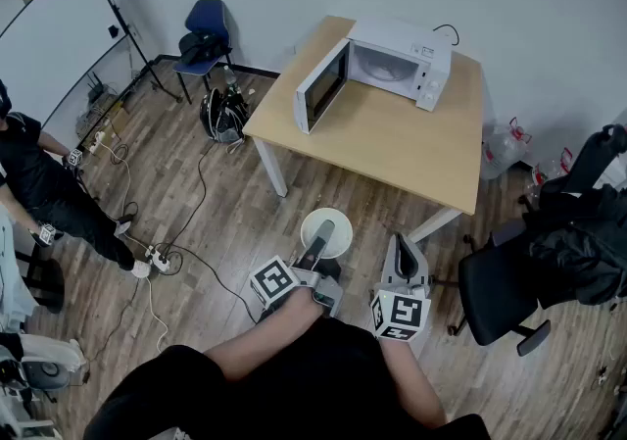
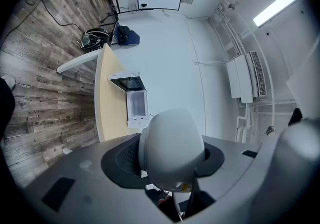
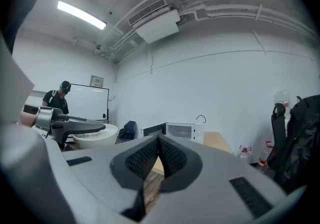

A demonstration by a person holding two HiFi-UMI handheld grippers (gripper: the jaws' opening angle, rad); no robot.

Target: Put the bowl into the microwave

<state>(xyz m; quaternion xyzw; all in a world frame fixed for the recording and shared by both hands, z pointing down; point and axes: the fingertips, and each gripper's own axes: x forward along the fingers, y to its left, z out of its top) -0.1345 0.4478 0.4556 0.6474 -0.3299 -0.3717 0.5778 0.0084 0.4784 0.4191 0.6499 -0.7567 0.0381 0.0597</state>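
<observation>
Low centre of the head view, the left gripper [image 1: 322, 237] pinches the white bowl [image 1: 340, 229] by its rim, well short of the table [image 1: 372, 162] edge, with wood floor [image 1: 225, 213] between. The right gripper [image 1: 401, 248] is pressed together with nothing in it. Upper centre, the microwave [image 1: 404, 58] stands with its door [image 1: 321, 85] swung wide.

The head camera sits high above the person [image 1: 294, 384], facing forward and steeply down over the floor [image 1: 186, 149] toward the far table [image 1: 392, 139] and microwave [image 1: 397, 61]. The camera on the left gripper [image 1: 326, 232] is rolled sideways and sits very near the bowl [image 2: 172, 148], with the microwave small and far beyond. The camera on the right gripper [image 1: 404, 250] sits upright and about level, facing the same microwave, with the bowl at its left.
</observation>
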